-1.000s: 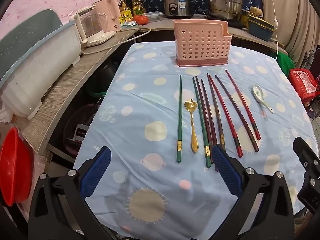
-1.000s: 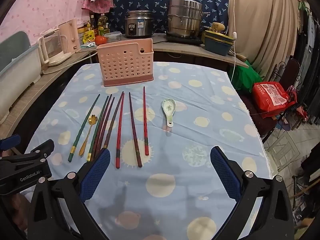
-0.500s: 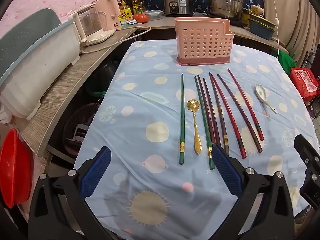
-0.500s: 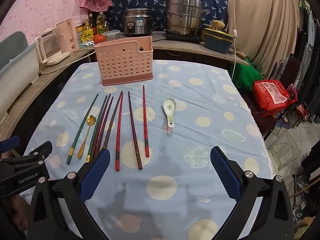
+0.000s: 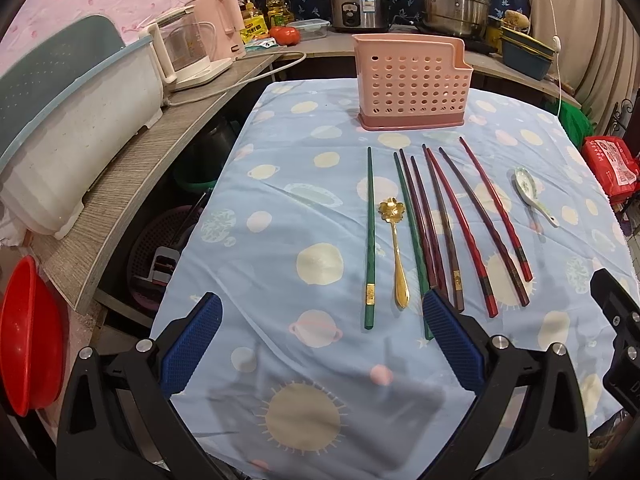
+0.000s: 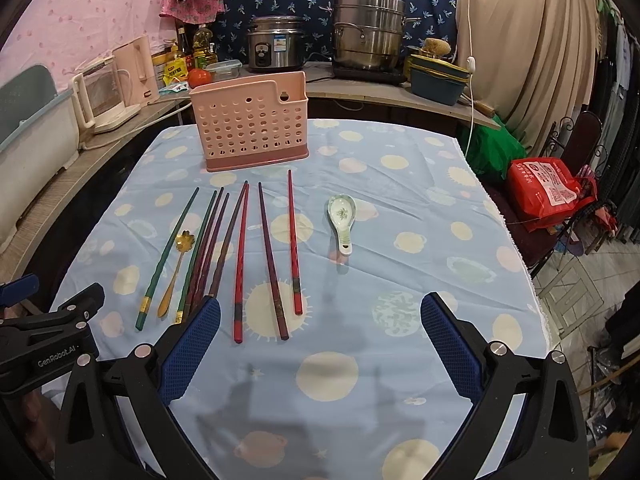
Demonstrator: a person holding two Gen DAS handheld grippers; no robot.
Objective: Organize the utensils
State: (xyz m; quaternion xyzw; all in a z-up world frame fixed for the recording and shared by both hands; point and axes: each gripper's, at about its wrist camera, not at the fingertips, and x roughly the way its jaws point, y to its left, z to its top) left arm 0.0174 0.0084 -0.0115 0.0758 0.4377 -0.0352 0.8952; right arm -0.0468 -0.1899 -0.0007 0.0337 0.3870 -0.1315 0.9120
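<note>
Above the near edge of the cloth-covered surface, the left gripper and right gripper both hover with jaws spread wide, holding nothing. Beyond them lies a row of chopsticks, running toward the pink holder that stands upright at the far end. A gold spoon rests between the two green chopsticks, nearer the holder's left side. A white ceramic spoon lies right of the row, apart from it.
</note>
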